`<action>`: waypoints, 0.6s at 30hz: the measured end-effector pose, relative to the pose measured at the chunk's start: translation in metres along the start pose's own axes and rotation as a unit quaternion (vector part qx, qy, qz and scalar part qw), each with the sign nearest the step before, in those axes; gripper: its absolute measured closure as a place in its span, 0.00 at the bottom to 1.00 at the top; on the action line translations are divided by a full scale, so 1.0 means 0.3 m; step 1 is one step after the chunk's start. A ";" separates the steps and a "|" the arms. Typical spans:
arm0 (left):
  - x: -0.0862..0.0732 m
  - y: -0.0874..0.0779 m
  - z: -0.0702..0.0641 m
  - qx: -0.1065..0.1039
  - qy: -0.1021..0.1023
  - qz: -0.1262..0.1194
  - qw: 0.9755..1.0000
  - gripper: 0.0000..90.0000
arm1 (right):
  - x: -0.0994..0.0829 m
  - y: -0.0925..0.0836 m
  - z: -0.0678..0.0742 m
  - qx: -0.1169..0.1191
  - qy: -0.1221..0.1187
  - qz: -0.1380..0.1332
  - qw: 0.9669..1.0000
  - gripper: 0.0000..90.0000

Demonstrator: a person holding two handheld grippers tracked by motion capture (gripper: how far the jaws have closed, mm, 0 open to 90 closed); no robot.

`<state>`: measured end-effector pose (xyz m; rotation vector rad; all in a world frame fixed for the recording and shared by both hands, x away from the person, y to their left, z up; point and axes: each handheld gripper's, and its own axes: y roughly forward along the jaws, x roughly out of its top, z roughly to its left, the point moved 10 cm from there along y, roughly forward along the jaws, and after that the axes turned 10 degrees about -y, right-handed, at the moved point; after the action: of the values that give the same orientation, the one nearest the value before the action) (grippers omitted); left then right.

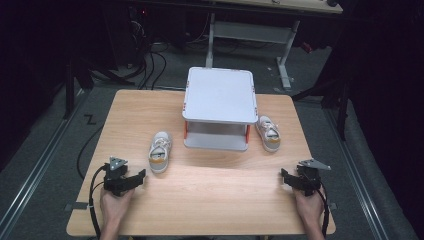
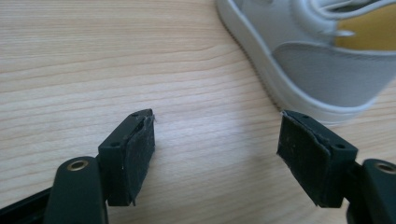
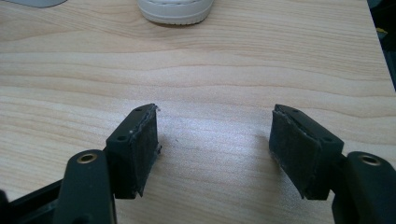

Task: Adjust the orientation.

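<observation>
Two small white sneakers lie on the wooden table [image 1: 210,185]. The left shoe [image 1: 160,151] sits left of a white two-tier rack [image 1: 220,95], heel toward me; its grey-and-white heel [image 2: 322,70] fills the upper right of the left gripper view. The right shoe [image 1: 268,133] lies beside the rack's right edge; its white toe [image 3: 175,10] peeks in at the top of the right gripper view. My left gripper [image 1: 131,179] rests open near the front left, just short of the left shoe. Near the front right, my right gripper [image 1: 292,179] is open, nothing between its pads [image 3: 142,149].
The rack stands at the table's back centre with a lower shelf [image 1: 216,136] open toward me. Beyond the table are a dark floor, cables [image 1: 150,65] and a desk frame [image 1: 280,45]. Bare wood stretches between the two grippers.
</observation>
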<state>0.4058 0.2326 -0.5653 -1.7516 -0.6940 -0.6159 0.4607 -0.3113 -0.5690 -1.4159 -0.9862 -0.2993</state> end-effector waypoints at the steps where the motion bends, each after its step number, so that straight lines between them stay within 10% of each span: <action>1: 0.003 -0.010 -0.010 -0.010 -0.001 0.000 1.000 0.31 | 0.000 0.000 0.000 0.000 0.000 0.000 1.000 0.36; 9: 0.068 -0.074 -0.110 -0.061 0.007 0.003 0.998 0.32 | 0.000 0.000 0.000 0.000 0.000 0.000 1.000 0.36; 18: 0.180 -0.064 -0.152 -0.054 0.010 -0.008 0.998 0.35 | 0.000 0.000 0.000 0.002 0.000 0.000 1.000 0.36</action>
<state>0.4264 0.2012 -0.5025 -1.8379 -0.6715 -0.6919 0.4607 -0.3113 -0.5689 -1.4121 -0.9858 -0.2982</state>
